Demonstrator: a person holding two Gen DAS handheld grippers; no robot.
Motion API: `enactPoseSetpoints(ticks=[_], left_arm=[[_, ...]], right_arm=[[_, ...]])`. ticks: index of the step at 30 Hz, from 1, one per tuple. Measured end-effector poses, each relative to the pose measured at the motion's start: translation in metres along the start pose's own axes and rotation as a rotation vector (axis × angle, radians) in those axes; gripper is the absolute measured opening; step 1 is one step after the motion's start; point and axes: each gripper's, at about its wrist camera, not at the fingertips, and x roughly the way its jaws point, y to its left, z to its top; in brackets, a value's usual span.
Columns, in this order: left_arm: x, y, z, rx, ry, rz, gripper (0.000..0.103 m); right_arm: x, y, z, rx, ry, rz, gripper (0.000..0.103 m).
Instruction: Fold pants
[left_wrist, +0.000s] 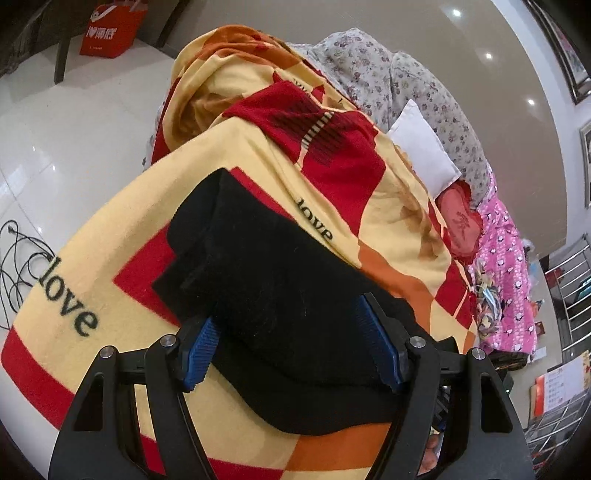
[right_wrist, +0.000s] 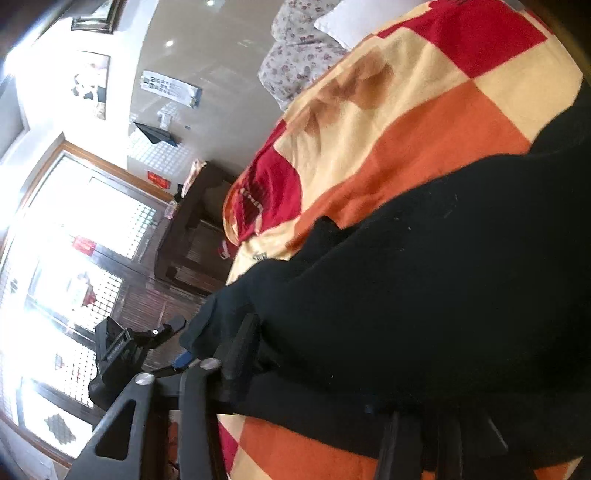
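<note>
- On the bed, in the left wrist view, the black pants (left_wrist: 273, 280) are seen folded on the blanket (left_wrist: 122, 236); the left gripper (left_wrist: 291, 347) is spread wide astride them, pads apart from the cloth.
- In the right wrist view, the pants (right_wrist: 424, 295) are judged soft, limp and light, best taken at an edge; the right gripper (right_wrist: 314, 398) is narrowed, its grip hidden.

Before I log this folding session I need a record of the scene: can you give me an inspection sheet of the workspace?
Surface: blanket, yellow, red and orange checks with "love" lettering, spread over a bed.
Job's things: black pants, bunched in layers on the blanket.
Clutter: white pillow, floral bedding, pink patterned fabric along the far side.
Grippers: left gripper open, blue fingers either side of the pants, not pressing. Right gripper buried in the black fabric; state unclear.
Cables: black cord coiled on the floor.
Surroundings: white tiled floor, red bag, bright windows.
</note>
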Motion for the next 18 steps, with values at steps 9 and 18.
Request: enactPoseSetpoints(ticks=[9,18], left_arm=[[-0.016,-0.006,0.011,0.098,-0.018,0.007,0.010],[-0.018,0.019,0.001,0.122,-0.005,0.105,0.010]], right_arm=[[-0.034,0.047,-0.006,-0.177,-0.014,-0.018,0.006],[-0.007,0.026,-0.029,-0.134,0.103,-0.151,0.016]])
